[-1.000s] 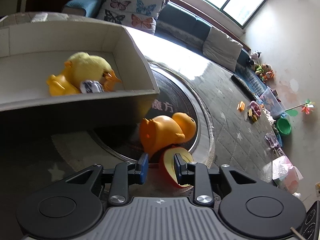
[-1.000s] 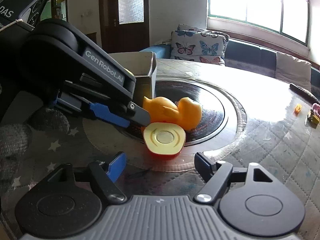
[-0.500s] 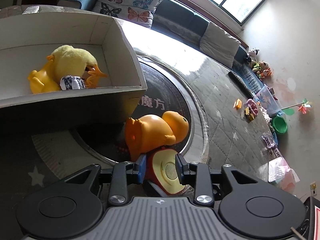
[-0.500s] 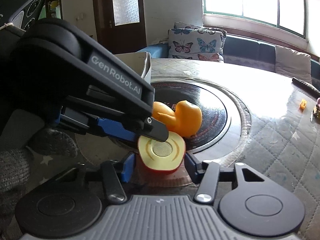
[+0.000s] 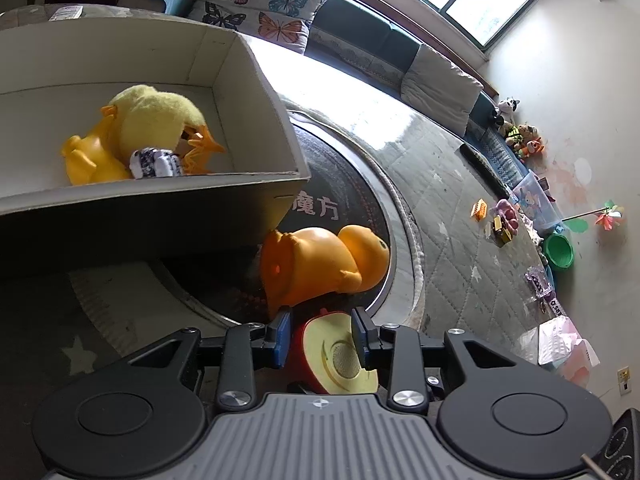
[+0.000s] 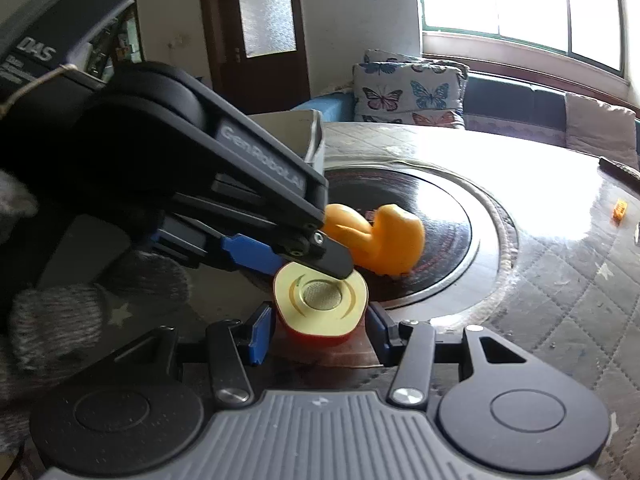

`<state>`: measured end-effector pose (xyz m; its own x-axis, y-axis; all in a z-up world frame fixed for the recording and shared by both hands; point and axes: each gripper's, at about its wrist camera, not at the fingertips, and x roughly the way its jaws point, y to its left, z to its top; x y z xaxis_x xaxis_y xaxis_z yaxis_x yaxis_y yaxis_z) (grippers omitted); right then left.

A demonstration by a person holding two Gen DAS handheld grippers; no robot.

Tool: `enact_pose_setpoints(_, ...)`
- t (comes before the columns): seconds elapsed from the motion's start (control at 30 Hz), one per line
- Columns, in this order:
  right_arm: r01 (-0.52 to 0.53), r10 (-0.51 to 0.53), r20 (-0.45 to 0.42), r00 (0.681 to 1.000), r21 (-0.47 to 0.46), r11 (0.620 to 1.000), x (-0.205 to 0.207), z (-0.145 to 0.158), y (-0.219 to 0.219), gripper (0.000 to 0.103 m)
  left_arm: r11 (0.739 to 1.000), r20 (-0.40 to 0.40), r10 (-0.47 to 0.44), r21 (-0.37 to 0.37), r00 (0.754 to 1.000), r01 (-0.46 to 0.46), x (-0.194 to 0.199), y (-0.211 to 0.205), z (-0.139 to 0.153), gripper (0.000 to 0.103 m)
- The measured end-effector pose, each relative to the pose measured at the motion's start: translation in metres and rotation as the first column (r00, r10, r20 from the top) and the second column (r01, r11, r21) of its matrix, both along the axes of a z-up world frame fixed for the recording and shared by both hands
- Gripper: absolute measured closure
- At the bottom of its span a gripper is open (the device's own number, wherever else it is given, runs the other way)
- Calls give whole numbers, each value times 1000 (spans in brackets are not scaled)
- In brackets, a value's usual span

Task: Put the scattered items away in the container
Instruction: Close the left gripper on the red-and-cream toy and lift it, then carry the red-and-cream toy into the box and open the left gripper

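A toy apple half [image 6: 320, 304], red skin with a cream cut face, sits between the fingers of my right gripper [image 6: 318, 330], which is shut on its sides. My left gripper [image 5: 322, 332] reaches over the same apple half [image 5: 340, 360]; its fingers stand either side of the apple's top edge, touching it. An orange rubber duck [image 5: 320, 268] lies on its side just beyond, also in the right wrist view [image 6: 380, 240]. The cardboard box [image 5: 256, 80] at the left holds a yellow plush duck [image 5: 156, 124] and another orange toy [image 5: 86, 160].
The toys lie on a round table with a dark turntable [image 5: 340, 208] and a quilted cover [image 5: 440, 184]. A remote [image 5: 484, 170] and small toys [image 5: 500, 220] lie at the far side. A sofa with butterfly cushions [image 5: 260, 0] stands behind.
My right gripper moved forward and closed on the apple half. My left gripper came down over the apple and closer to the duck.
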<state>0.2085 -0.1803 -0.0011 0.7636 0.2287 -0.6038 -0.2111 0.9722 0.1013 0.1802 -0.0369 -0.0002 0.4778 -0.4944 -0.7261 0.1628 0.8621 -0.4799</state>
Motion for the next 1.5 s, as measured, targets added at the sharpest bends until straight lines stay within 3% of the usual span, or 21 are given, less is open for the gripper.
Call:
enact_pose_setpoints(0.3,-41,41,28,999,-18,999,-7,9,15,54,998,12,31,-57,999,-30,-9,19,5,70)
enact_pose_setpoints(0.57,-93,96,83,992,-39,995,-4,29,32,54,993,90,93,-79,992,-86,-18,43,29,71)
enact_pose_setpoints(1.0,-206,215,164,963,-74,976,50,57,86,54,976,187,217,-75,958,-207,11,97,64,71)
enact_pose_setpoints(1.33,-223,232,155,960,-74,972,94,51,116,54,957,171,290,-76,942,-281,41,126,55,71)
enact_pose_setpoints(1.5,-214,224,124,967,-85,973,104,39,120,54,957,141,290,-68,947,-283,46,128,42,71)
